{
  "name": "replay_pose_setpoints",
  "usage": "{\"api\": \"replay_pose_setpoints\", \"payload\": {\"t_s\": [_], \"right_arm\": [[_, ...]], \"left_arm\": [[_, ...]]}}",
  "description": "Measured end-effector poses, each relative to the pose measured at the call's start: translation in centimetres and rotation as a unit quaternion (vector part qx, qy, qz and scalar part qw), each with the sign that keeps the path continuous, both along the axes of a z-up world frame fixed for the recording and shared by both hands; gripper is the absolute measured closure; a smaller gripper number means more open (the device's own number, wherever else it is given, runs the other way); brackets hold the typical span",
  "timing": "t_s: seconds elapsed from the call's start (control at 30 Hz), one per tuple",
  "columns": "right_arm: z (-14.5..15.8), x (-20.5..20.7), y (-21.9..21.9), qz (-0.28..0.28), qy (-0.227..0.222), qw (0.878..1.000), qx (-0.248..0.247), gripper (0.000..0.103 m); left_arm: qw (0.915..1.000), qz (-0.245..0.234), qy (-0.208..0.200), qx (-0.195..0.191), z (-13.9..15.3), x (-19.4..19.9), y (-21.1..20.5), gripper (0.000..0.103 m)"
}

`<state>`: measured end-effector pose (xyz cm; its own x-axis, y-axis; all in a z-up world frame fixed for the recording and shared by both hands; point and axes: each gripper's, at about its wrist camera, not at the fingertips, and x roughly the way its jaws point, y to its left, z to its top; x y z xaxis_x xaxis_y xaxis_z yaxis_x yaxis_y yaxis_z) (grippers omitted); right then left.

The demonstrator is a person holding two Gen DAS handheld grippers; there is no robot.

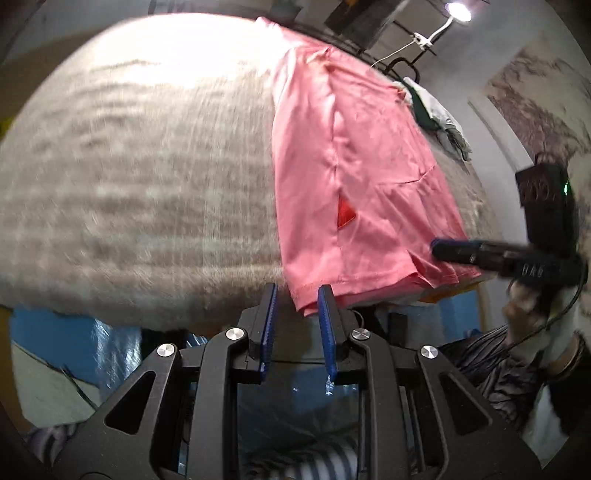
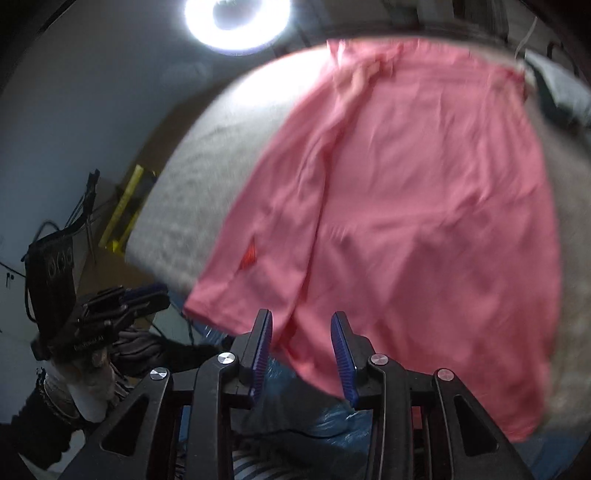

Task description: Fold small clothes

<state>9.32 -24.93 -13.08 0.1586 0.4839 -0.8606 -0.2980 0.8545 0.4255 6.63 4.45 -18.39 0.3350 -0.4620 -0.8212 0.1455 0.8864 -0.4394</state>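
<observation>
Right, your pink garment lies spread flat on the grey-covered table, over towards its right side in the left wrist view, with its near hem hanging slightly over the table's front edge. A small red patch shows near a seam on it. Your left gripper hangs at that near edge, its jaws parted with nothing between them, the hem's corner just beside the right blue pad. Your right gripper sits over the garment's near hem, jaws apart too; the cloth shows between the blue pads, but you are not pinching it as far as the blurred picture lets me tell. Beyond the garment's far right corner, a heap of dark green and white clothes rests on the table. A bright ring light glares overhead.
</observation>
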Motion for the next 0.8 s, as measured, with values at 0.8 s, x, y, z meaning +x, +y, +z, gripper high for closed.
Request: {"api": "replay_pose_setpoints", "payload": {"t_s": [0.8], "right_arm": [[-1.1, -2.1, -0.3, 0.011, 0.032, 0.996, 0.083, 0.103]], "left_arm": [[0.9998, -0.005, -0.021, 0.004, 0.4, -1.3, -2.5, 0.102]]}}
